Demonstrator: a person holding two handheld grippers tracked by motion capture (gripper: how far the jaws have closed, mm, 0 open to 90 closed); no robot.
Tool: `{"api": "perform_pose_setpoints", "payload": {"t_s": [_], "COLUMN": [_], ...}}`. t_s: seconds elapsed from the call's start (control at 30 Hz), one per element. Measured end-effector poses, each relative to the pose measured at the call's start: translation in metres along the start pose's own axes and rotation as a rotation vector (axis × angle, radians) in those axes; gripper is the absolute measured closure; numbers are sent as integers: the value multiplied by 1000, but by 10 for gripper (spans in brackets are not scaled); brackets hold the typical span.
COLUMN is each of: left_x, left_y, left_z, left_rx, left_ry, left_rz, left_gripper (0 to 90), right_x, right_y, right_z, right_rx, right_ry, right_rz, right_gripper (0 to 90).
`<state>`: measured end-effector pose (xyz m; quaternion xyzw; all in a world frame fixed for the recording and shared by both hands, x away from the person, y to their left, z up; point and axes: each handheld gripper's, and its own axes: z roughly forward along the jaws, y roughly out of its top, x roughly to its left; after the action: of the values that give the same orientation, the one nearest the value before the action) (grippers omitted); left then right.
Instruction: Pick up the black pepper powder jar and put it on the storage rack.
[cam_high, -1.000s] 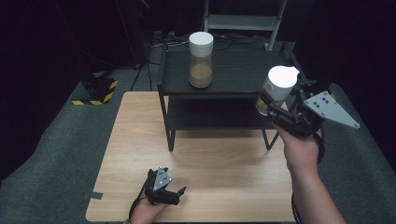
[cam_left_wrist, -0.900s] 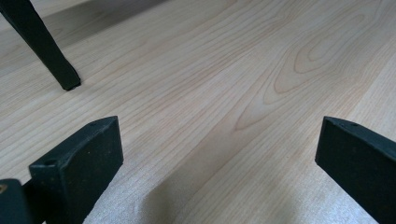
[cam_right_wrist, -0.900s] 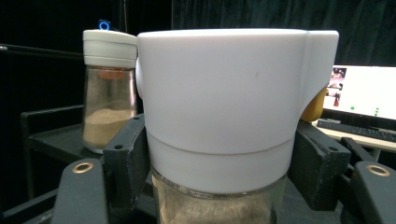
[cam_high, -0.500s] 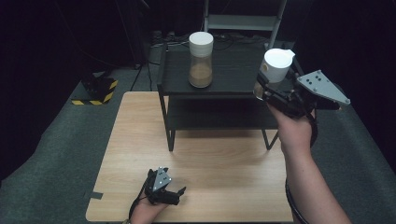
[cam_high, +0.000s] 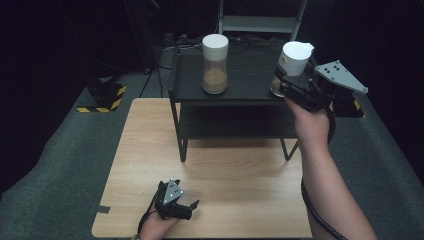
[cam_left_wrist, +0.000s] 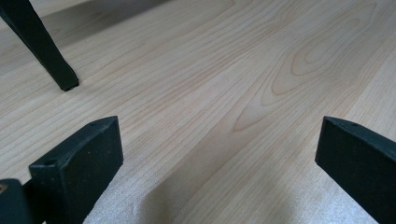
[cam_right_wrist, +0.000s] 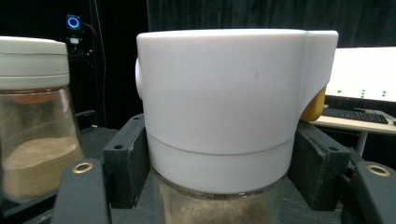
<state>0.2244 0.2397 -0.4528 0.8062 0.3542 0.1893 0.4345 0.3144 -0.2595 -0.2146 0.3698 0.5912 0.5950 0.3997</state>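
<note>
Since a second ago the right gripper has carried its jar up and inward — from beside the shelf's right end to over the top of the shelf, at its right edge. Its fingers are clamped on the jar just under the white lid, one on each side, and the jar stands upright. Whether its base touches the shelf top or hangs just above it, I cannot tell. Brown powder shows through the glass below the lid.

A second jar, white-lidded and partly full of the same brown powder, stands on the shelf top to the left, well apart from the held one.

Meanwhile the left gripper has stayed put — it rests low on the desk near the front edge, fingers spread wide with only bare wood between them. One shelf leg stands on the desk ahead of it.
</note>
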Motion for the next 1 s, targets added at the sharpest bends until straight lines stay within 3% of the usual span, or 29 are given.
{"api": "perform_pose_setpoints", "payload": {"t_s": [0.43,1.0], "left_x": [1,1], "left_y": [-1,-1], "left_z": [0,-1], "left_rx": [-3,-7], "left_ry": [-2,-4], "left_rz": [-4,-8], "left_gripper": [12,12], "right_x": [1,1], "right_y": [3,3], "right_z": [19,24], "right_rx": [33,37], "right_ry": [-7,0], "right_rz": [3,12], "right_gripper": [297,294]}}
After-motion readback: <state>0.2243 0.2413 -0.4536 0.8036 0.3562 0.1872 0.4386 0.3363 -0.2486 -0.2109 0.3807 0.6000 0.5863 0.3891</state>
